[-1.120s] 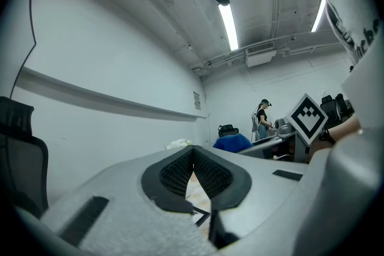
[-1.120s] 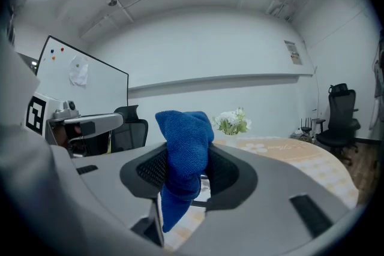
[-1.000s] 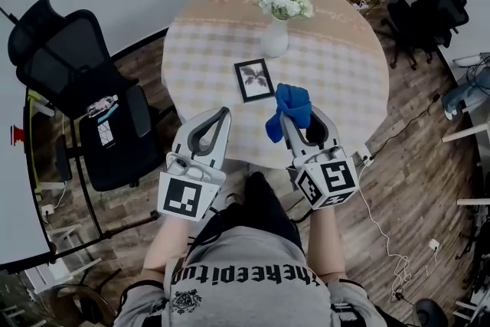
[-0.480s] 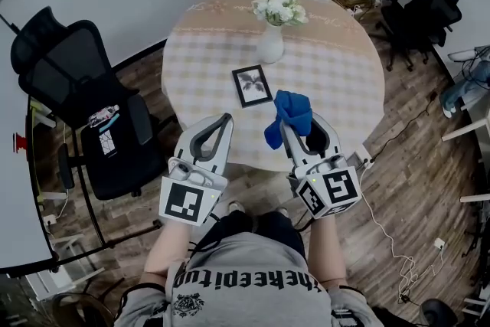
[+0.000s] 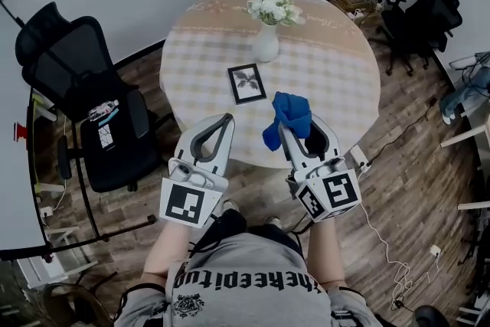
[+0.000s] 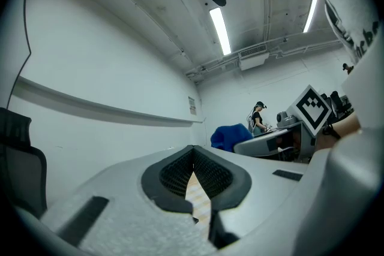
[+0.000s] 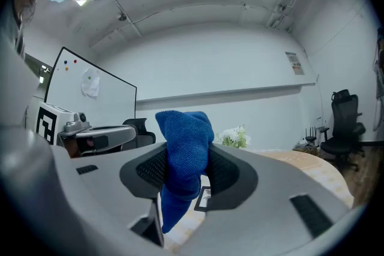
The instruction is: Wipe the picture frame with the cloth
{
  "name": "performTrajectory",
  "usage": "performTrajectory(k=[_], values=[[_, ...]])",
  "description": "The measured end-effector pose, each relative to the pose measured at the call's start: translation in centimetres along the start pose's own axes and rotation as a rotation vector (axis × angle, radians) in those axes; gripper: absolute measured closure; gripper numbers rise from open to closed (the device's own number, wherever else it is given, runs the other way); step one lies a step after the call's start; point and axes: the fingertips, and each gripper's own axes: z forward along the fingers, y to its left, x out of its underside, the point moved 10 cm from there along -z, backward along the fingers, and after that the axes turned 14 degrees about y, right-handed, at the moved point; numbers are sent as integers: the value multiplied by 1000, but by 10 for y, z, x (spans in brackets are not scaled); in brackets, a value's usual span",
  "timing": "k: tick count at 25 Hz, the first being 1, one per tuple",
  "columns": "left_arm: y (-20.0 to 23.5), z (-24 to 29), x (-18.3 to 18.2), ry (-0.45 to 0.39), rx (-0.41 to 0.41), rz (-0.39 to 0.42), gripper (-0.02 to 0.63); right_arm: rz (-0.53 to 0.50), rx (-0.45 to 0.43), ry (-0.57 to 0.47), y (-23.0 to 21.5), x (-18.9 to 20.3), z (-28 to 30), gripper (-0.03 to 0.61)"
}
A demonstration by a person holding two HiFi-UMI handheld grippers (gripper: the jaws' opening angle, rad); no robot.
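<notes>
Right gripper [image 5: 302, 126] pinching blue cloth [image 5: 289, 112], left gripper [image 5: 222, 121] sitting closed (empty); picture frame [image 5: 246, 83] lying on table [image 5: 337, 80] ahead, clear of both.

Round desk [image 5: 337, 80], beige checked cloth cover, peach band along far edge. Standing on far half: white ceramic vase [image 5: 266, 47] holding white flowers [image 5: 273, 6]. Lying flat just nearer than vase, apart from it: small black-rimmed picture frame [image 5: 246, 83], leaf print up. Underneath: brown wood-plank floor [image 5: 417, 157].

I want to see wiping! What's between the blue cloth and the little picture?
Nothing: the head view shows only bare checked tablecloth between the cloth and the picture frame.
</notes>
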Motion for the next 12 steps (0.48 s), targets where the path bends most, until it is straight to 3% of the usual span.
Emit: performTrajectory(k=[12], values=[[-53, -29, -5, 0, -103, -25, 597, -31, -94, -11, -5, 8, -46, 414]])
